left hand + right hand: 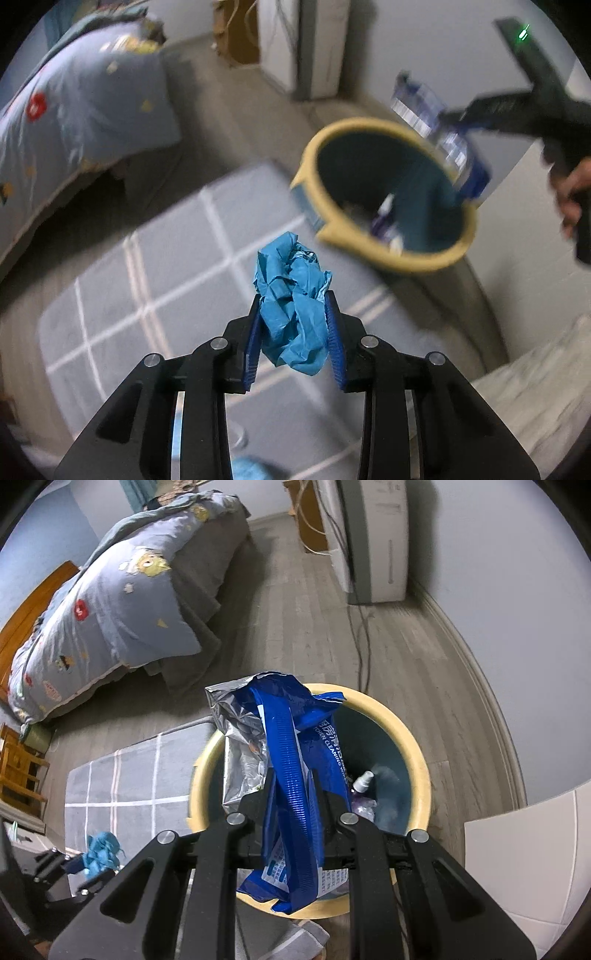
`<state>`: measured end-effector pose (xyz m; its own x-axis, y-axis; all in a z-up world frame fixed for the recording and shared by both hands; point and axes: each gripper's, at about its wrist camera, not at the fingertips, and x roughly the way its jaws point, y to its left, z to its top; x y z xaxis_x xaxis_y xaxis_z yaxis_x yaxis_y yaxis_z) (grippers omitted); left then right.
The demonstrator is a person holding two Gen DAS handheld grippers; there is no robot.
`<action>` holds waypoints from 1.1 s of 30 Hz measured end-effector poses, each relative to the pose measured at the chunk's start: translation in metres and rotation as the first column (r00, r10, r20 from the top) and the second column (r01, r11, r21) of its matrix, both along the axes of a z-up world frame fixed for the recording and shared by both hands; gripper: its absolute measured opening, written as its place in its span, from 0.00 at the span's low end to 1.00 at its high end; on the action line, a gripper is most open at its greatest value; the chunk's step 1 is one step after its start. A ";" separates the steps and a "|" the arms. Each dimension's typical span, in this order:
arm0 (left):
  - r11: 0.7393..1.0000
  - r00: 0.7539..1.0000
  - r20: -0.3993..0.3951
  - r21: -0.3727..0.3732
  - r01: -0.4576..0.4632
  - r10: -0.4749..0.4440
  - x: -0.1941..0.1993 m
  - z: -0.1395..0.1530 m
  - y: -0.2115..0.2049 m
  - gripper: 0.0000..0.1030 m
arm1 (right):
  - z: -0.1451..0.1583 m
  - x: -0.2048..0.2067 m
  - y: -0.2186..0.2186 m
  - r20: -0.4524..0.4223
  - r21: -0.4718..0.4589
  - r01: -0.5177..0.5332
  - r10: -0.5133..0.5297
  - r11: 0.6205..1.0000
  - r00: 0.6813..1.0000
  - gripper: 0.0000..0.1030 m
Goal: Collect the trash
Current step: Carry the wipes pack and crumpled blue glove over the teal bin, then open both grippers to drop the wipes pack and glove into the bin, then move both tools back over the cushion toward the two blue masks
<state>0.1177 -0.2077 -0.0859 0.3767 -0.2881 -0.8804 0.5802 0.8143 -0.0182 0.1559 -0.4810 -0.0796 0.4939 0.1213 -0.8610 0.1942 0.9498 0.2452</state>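
Observation:
My left gripper (293,306) is shut on a crumpled blue paper wad (291,314), held above the grey rug (166,280) and short of the yellow-rimmed bin (384,195). In the right wrist view that same wad (101,851) and the left gripper (79,866) show at the lower left. My right gripper (291,775) is shut on a blue and silver wipes packet (291,760), which hangs over the bin (417,760). The bin holds a small spray bottle (362,781) and other scraps. In the left wrist view the right gripper (448,122) and its packet (417,103) are over the bin's far rim.
A bed with a blue patterned duvet (107,609) fills the left. A white appliance (373,539) stands by the wall, with a cable (364,638) across the wooden floor. A white cabinet edge (524,867) is at the right. Another blue scrap (245,467) lies below my left gripper.

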 end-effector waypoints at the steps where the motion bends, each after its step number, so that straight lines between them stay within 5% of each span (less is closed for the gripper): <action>1: 1.000 1.000 0.004 -0.008 0.010 -0.010 0.003 0.003 -0.008 0.32 | -0.003 0.001 -0.003 -0.007 0.002 0.006 -0.006 1.000 1.000 0.15; 12: 0.993 0.992 0.049 0.013 0.117 -0.117 0.030 -0.009 -0.107 0.34 | -0.027 0.008 -0.022 -0.065 0.001 0.072 -0.072 0.997 0.995 0.17; 15: 0.994 0.992 0.074 0.001 0.105 -0.105 0.039 -0.010 -0.113 0.43 | -0.029 0.008 -0.025 -0.064 0.042 0.085 -0.082 0.995 0.995 0.23; 19: 0.995 0.988 0.117 -0.018 0.100 -0.098 0.040 -0.005 -0.112 0.73 | -0.028 0.008 -0.028 -0.056 0.047 0.092 -0.089 0.995 0.994 0.48; 22: 0.996 0.990 0.112 -0.022 0.088 -0.085 0.039 -0.006 -0.107 0.77 | -0.028 0.007 -0.031 -0.057 0.044 0.108 -0.105 0.993 0.993 0.59; 26: 0.999 0.993 0.110 -0.025 0.044 -0.041 0.037 -0.008 -0.093 0.91 | -0.023 0.006 -0.029 -0.048 0.029 0.117 -0.116 0.993 0.992 0.91; 33: 0.999 0.994 0.105 -0.047 -0.028 0.033 0.026 0.003 -0.049 0.92 | -0.011 0.003 -0.018 -0.034 -0.020 0.119 -0.120 0.993 0.992 0.94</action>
<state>0.1439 -0.2567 -0.0826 0.4765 -0.3134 -0.8214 0.5556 0.8315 0.0051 0.1586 -0.4986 -0.0904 0.4734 0.0476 -0.8796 0.3148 0.9235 0.2194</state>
